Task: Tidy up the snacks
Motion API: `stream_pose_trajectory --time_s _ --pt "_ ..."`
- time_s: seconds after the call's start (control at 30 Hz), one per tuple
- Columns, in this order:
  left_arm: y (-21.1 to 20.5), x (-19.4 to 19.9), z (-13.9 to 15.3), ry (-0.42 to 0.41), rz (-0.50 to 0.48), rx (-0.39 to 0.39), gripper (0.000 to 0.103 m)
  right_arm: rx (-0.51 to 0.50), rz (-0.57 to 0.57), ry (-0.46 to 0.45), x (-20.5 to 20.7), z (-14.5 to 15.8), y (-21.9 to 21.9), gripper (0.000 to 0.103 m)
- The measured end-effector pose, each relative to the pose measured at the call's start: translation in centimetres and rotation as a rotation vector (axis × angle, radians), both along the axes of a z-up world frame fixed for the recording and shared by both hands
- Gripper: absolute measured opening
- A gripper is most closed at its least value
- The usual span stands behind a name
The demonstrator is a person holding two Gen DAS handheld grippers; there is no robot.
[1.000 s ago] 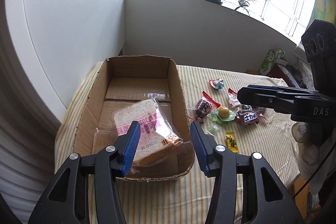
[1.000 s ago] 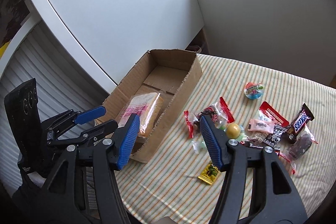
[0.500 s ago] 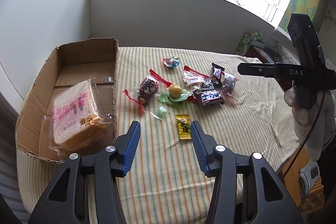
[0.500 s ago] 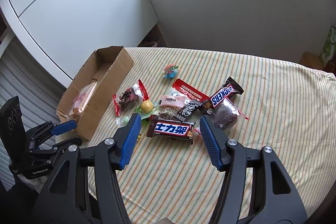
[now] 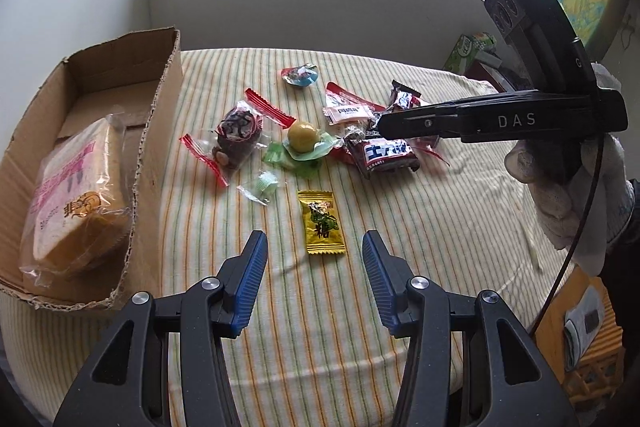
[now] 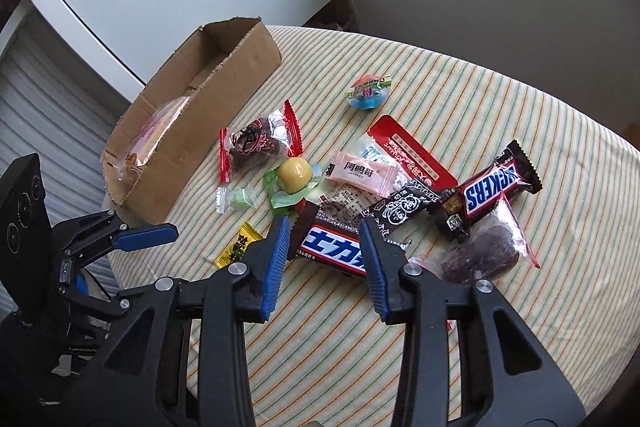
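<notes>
Your right tool (image 6: 322, 235) straddles the brown bar with the blue label (image 6: 332, 247), its jaws just narrowed around it, though whether the pads yet press the wrapper cannot be told. Your left tool (image 5: 315, 247) hangs with jaws apart and empty just short of the yellow candy (image 5: 322, 223) on the striped surface (image 5: 460, 227). Beyond lie the loose snacks: a yellow ball on green wrap (image 5: 303, 137), a red-edged cake packet (image 5: 238, 135), a Snickers bar (image 6: 494, 187). The cardboard box (image 5: 154, 131) at the left edge holds bagged bread (image 5: 76, 195).
</notes>
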State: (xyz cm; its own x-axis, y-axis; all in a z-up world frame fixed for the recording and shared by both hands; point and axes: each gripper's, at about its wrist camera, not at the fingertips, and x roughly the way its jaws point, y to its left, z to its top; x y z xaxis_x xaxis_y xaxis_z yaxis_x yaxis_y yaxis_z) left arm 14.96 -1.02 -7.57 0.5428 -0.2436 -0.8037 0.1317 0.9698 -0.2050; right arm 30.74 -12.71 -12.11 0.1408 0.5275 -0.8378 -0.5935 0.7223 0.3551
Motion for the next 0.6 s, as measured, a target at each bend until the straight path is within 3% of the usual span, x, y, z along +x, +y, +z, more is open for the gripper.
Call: stream_pose_trajectory --time_s 0.27,0.43,0.6 --pt "-1.0 1.7 -1.6 0.047 -0.025 0.018 0.048 -0.03 0.018 0.043 1.4 -2.4 0.4 0.038" --pt "-1.3 2.5 -2.7 0.068 -0.028 0.047 0.048 -0.013 0.05 0.057 0.5 -2.4 -0.4 0.038" --pt "-1.6 3.1 -3.2 0.069 -0.028 0.068 0.048 -0.06 0.082 0.038 -0.6 -2.5 -0.2 0.043"
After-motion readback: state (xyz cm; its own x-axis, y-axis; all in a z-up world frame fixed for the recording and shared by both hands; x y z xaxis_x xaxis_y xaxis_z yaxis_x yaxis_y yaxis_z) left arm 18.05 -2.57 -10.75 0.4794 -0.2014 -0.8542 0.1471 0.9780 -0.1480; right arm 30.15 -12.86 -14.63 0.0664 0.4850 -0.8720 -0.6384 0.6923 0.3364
